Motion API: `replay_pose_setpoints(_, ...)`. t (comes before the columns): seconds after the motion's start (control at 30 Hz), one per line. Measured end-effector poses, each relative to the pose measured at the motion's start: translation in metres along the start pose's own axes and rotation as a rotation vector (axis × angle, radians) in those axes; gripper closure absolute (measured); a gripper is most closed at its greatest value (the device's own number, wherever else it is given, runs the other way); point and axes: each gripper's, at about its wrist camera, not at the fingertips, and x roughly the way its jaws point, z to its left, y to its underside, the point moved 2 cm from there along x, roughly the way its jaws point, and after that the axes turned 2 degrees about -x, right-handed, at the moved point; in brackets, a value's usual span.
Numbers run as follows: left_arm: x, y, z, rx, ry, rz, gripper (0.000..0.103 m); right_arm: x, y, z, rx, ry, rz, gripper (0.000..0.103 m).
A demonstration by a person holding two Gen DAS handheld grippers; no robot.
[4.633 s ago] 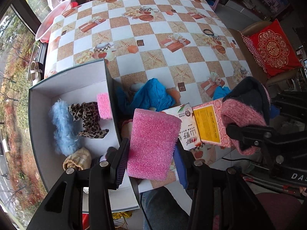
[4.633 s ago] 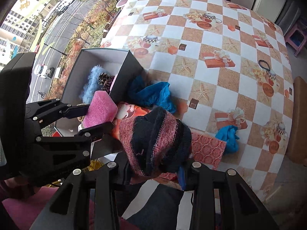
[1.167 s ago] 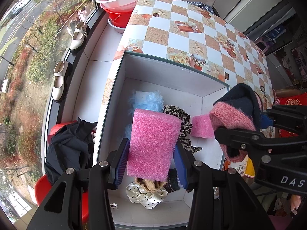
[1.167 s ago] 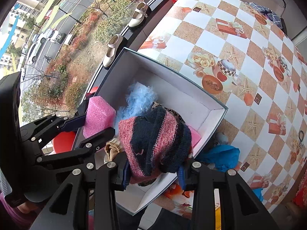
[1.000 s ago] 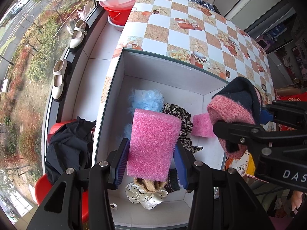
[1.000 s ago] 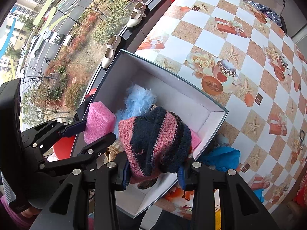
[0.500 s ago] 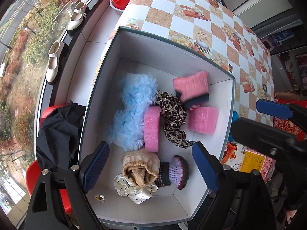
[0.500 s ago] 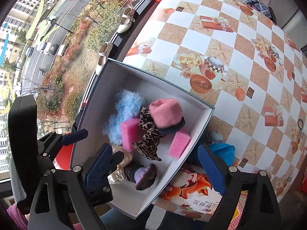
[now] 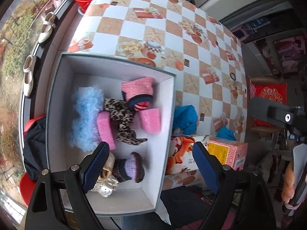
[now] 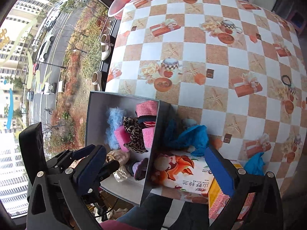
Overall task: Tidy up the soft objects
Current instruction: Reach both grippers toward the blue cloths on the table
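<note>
1. Two grippers hang over the near edge of the checkered table point(image 10: 211, 61), both tilted steeply down and both with nothing in them.
2. Left gripper point(image 9: 150, 164): its jaws have just been opening and now stand wide apart, over the near part of the white box point(image 9: 167, 118), with nothing between the blue pads.
3. Right gripper point(image 10: 155, 164): its jaws have also just been opening, and are spread as wide as they go, above the box's right wall and the printed carton point(image 10: 184, 180) beside it.
4. Inside the box lie the soft things: a pink knit hat point(image 9: 140, 91) with a dark band at the far right, a fluffy blue piece point(image 9: 84, 115) on the left, and a leopard-print cloth point(image 9: 122, 120) in the middle.
5. One pink foam block point(image 9: 105, 129) leans on edge between the blue fluff and the leopard cloth; a second pink foam block point(image 9: 150, 120) lies right of the cloth, near the wall.
6. Nearer in the box sit a beige bundle, a spotted white cloth point(image 9: 104, 186) and a purple-cuffed sock point(image 9: 131, 168).
7. Right of the box, on the table, lies a blue cloth point(image 10: 190, 137).
</note>
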Motion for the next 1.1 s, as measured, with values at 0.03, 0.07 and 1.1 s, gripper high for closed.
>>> replay_pose_setpoints(0.03, 0.002, -0.001, -0.012, 0.035, 0.001, 0.012, 0.013, -0.007, 0.002, -0.009, 0.026, -0.01, -0.008, 0.0)
replay_pose_setpoints(0.07, 0.005, -0.001, -0.025, 0.072, 0.0, 0.025, 0.013, -0.015, 0.006, -0.02, 0.058, -0.025, -0.017, 0.0)
replay_pose_setpoints(1.1, 0.212, -0.039, -0.123, 0.226, -0.377, 0.375, 0.013, 0.09, 0.105, -0.287, 0.681, -0.196, 0.151, 0.0)
